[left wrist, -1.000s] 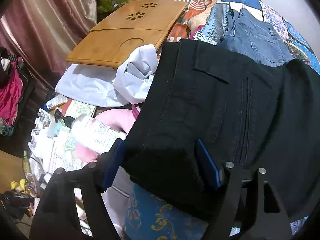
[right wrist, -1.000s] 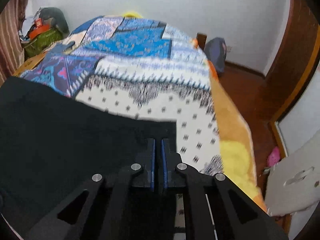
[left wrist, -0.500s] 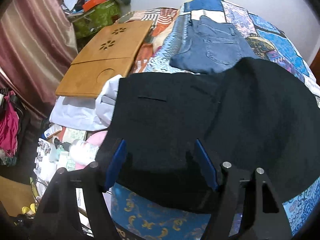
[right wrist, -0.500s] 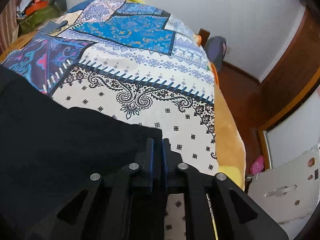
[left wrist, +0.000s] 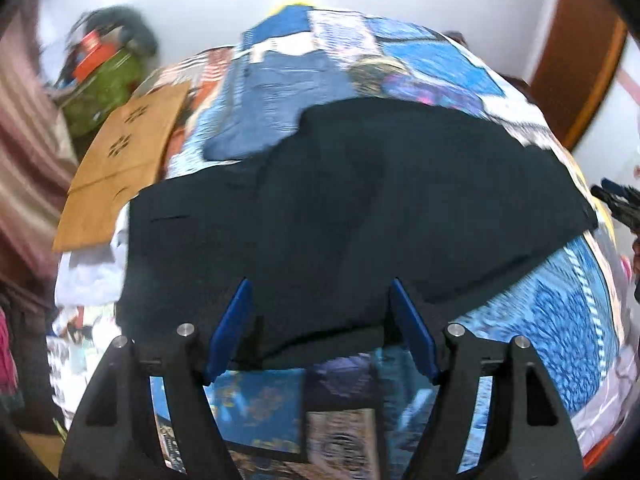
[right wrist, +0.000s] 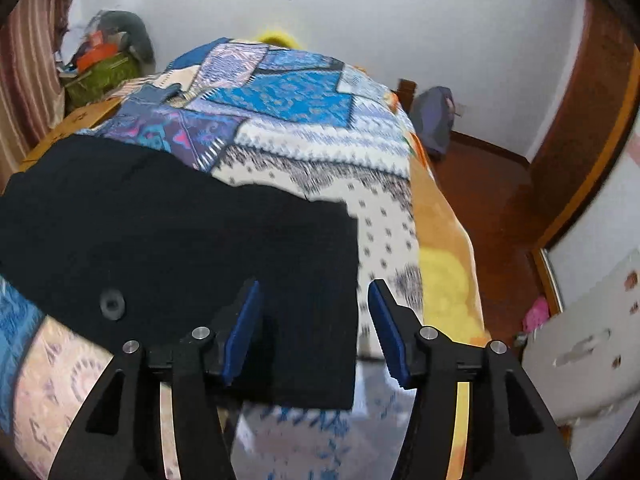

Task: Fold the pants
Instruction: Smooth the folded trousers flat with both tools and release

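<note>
Black pants (left wrist: pixel 360 208) lie spread across the patterned bedspread (left wrist: pixel 560 320). My left gripper (left wrist: pixel 319 300) hangs open above their near edge, and its blue pads (left wrist: pixel 232 328) touch no cloth. In the right wrist view the pants (right wrist: pixel 180 248) fill the left half, with a dark button (right wrist: pixel 111 303) near their lower edge. My right gripper (right wrist: pixel 315 292) is over the pants' right corner and its jaws are opening. The cloth lies flat below and between them, and the pads do not press on it. The right gripper's tip (left wrist: pixel 616 200) shows at the left view's right edge.
Folded blue jeans (left wrist: pixel 280 92) lie beyond the black pants. A wooden lap table (left wrist: pixel 120 152), white cloth (left wrist: pixel 88 276) and a green bag (left wrist: pixel 104 88) crowd the bed's left side. Right of the bed are brown floor (right wrist: pixel 492 200), a backpack (right wrist: pixel 436 120) and a white stool (right wrist: pixel 592 340).
My right gripper, shut on the pants' corner before, has opened and let it drop flat. My left gripper stayed open, rose and swung right, so the whole pants now show.
</note>
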`<state>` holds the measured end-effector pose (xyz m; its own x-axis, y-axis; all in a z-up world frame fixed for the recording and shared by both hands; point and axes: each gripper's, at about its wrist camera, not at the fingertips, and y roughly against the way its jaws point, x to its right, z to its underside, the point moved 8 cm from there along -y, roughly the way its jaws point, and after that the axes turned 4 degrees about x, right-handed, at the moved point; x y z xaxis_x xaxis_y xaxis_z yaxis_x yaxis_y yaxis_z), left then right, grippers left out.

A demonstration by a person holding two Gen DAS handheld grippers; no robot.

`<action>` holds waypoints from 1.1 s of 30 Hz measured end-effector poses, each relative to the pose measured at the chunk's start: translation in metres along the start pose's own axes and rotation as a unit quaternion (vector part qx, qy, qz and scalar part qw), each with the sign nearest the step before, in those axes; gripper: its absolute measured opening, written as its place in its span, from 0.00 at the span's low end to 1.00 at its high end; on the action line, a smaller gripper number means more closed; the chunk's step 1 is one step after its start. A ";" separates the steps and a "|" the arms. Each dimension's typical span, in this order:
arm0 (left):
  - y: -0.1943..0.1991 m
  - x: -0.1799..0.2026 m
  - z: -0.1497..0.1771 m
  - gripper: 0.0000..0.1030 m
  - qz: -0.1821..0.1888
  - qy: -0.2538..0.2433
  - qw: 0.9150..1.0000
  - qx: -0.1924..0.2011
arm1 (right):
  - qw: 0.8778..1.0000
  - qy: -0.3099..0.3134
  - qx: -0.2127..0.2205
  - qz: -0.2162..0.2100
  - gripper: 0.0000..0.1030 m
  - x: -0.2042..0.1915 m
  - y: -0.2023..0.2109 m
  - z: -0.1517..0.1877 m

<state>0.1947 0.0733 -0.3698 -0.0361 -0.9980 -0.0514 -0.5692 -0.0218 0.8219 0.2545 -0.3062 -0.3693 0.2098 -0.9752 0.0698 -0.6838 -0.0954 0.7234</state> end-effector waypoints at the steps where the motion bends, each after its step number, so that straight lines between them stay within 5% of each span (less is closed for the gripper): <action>1: -0.001 0.008 0.001 0.70 0.005 -0.009 1.000 -0.003 | 1.000 -0.007 -0.007 0.006 0.50 0.001 -0.001 0.007; 4: -0.009 0.028 0.007 0.70 0.026 -0.031 0.999 -0.022 | 0.999 -0.041 -0.019 -0.003 0.50 0.007 0.002 0.025; 9: -0.018 0.038 0.001 0.70 -0.004 -0.056 0.998 -0.008 | 0.996 -0.088 -0.029 -0.013 0.50 0.019 0.005 0.046; 12: -0.022 0.043 -0.002 0.56 0.004 -0.057 0.998 -0.011 | 0.993 -0.110 -0.035 -0.030 0.45 0.023 0.001 0.051; 15: -0.022 0.047 -0.005 0.42 0.000 -0.063 0.998 -0.009 | 0.991 -0.120 -0.035 -0.047 0.29 0.018 -0.002 0.049; 25: -0.016 0.046 -0.005 0.26 -0.007 -0.075 0.997 -0.001 | 0.990 -0.118 -0.039 -0.063 0.21 0.005 -0.015 0.049; 28: -0.019 0.049 -0.006 0.17 -0.015 -0.082 0.996 0.000 | 0.993 -0.100 -0.031 -0.056 0.10 0.003 -0.013 0.046; 33: -0.007 0.059 -0.007 0.11 -0.022 -0.118 0.993 0.011 | 0.999 -0.053 0.008 -0.011 0.09 0.008 0.008 0.031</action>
<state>0.2026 0.0143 -0.3746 -0.2005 -0.9547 -0.2198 -0.5920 -0.0607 0.8036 0.2288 -0.3206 -0.3840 0.1505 -0.9884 -0.0186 -0.6915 -0.1187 0.7126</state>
